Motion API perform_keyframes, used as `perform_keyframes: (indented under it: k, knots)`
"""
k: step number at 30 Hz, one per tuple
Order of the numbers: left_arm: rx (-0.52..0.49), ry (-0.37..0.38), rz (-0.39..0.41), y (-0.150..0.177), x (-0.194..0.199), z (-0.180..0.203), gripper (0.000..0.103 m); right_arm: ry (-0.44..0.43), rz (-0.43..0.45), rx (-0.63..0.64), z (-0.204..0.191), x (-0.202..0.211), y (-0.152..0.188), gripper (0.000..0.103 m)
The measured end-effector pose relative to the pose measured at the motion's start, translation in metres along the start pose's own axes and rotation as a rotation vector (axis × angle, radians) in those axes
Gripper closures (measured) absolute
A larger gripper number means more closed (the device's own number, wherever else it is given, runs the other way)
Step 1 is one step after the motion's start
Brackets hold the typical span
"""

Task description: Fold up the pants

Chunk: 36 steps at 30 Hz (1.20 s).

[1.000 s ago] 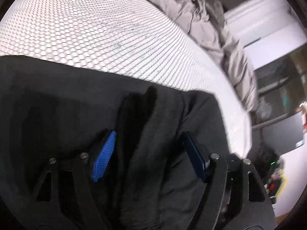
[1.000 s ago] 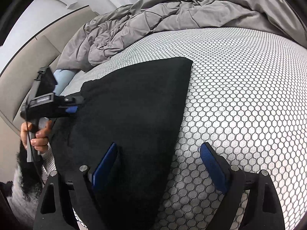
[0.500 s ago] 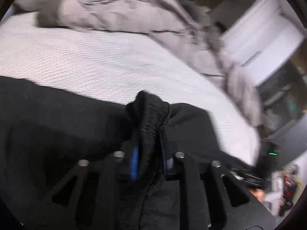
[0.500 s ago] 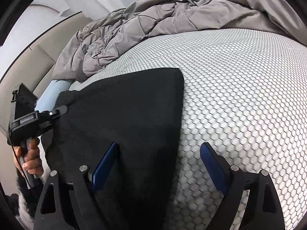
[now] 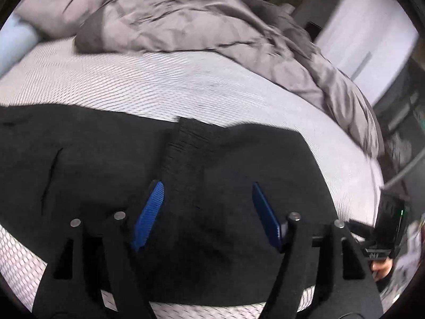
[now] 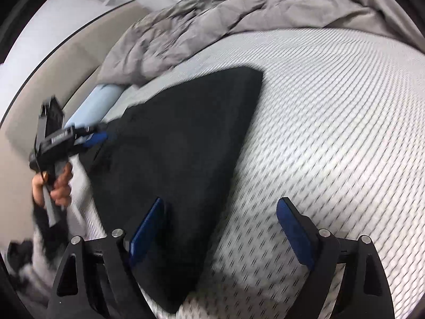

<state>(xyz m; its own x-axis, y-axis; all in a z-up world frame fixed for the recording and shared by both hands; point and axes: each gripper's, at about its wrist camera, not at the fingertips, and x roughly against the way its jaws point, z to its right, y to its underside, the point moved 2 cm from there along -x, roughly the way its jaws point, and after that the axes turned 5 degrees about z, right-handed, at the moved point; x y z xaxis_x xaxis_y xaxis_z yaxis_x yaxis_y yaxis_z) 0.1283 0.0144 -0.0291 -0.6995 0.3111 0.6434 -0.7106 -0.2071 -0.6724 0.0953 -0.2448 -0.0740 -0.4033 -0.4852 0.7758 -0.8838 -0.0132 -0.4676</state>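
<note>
Pants [image 6: 172,164] lie flat on the bed [image 6: 332,133], a black, matte, soft slab of cloth already doubled over, its long axis running in the right wrist view from 6 o'clock up toward 1 o'clock. The right gripper [image 6: 220,228] straddles their near right edge: the jaws have just been closing, yet stand wide, one pad over cloth, the other over bare sheet, pressing on nothing. The left gripper [image 5: 207,212] has just been opening; a ribbed waistband ridge [image 5: 186,154] rises toward 12 o'clock between its parted pads, apparently released. Both sit at the pants' near ends, the left over the waistband. The honeycomb-print sheet looks smooth; a rumpled grey duvet [image 6: 239,13] lies beyond.
</note>
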Motion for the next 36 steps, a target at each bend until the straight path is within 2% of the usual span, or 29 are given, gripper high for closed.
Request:
perform_keyframes:
  k: [1, 3, 4, 6, 9, 11, 13, 14, 15, 16, 17, 20, 21, 23, 26, 28, 32, 36]
  knots:
    - [-0.031, 0.02, 0.004, 0.006, 0.0, 0.016, 0.037, -0.019, -0.019, 0.015, -0.003, -0.002, 0.006, 0.035]
    - [-0.086, 0.065, -0.007, 0.014, -0.005, 0.044, 0.035, -0.068, -0.018, 0.022, -0.008, -0.001, 0.013, 0.063]
    - [-0.119, 0.083, -0.019, 0.02, -0.008, 0.058, 0.035, -0.126, -0.009, 0.011, -0.011, 0.0, 0.017, 0.068]
    - [-0.166, 0.087, -0.043, 0.031, -0.013, 0.076, 0.035, -0.134, -0.01, 0.009, -0.014, 0.003, 0.023, 0.078]
    - [-0.188, 0.082, -0.08, 0.046, -0.027, 0.092, 0.035, -0.107, -0.038, 0.043, -0.02, 0.007, 0.036, 0.08]
    - [-0.163, 0.094, -0.085, 0.053, -0.031, 0.105, 0.035, -0.09, -0.065, 0.094, -0.028, 0.008, 0.049, 0.08]
    - [-0.197, 0.137, -0.1, 0.066, -0.038, 0.127, 0.035, -0.077, -0.066, 0.133, -0.033, 0.016, 0.053, 0.075]
    - [-0.246, 0.162, -0.102, 0.074, -0.038, 0.141, 0.034, -0.093, -0.053, 0.13, -0.034, 0.023, 0.05, 0.06]
    - [-0.299, 0.176, -0.09, 0.082, -0.036, 0.154, 0.029, -0.105, -0.032, 0.122, -0.033, 0.028, 0.046, 0.038]
    - [-0.364, 0.174, -0.071, 0.092, -0.037, 0.168, 0.024, -0.112, 0.02, 0.101, -0.029, 0.036, 0.04, 0.031]
    - [-0.413, 0.16, -0.064, 0.102, -0.041, 0.179, 0.02, -0.113, 0.077, 0.061, -0.022, 0.044, 0.031, 0.028]
    - [-0.516, 0.086, -0.141, 0.133, -0.059, 0.201, 0.02, -0.088, 0.137, -0.044, -0.006, 0.043, 0.013, 0.028]
    - [-0.536, 0.055, -0.117, 0.142, -0.061, 0.204, 0.019, -0.069, 0.129, -0.051, -0.004, 0.036, 0.009, 0.028]
    - [-0.563, 0.041, -0.092, 0.15, -0.061, 0.209, 0.019, -0.05, 0.086, -0.041, -0.005, 0.02, 0.005, 0.028]
    - [-0.546, 0.051, -0.11, 0.155, -0.059, 0.209, 0.019, -0.023, -0.014, 0.005, -0.007, -0.015, 0.003, 0.03]
    - [-0.537, 0.057, -0.118, 0.158, -0.057, 0.204, 0.019, 0.015, -0.038, 0.062, -0.01, -0.036, -0.005, 0.038]
    - [-0.532, 0.055, -0.123, 0.15, -0.062, 0.197, 0.019, -0.004, -0.038, 0.009, 0.003, -0.056, -0.041, 0.069]
    - [-0.523, 0.069, -0.13, 0.149, -0.061, 0.194, 0.019, 0.026, -0.016, -0.049, 0.026, -0.086, -0.092, 0.076]
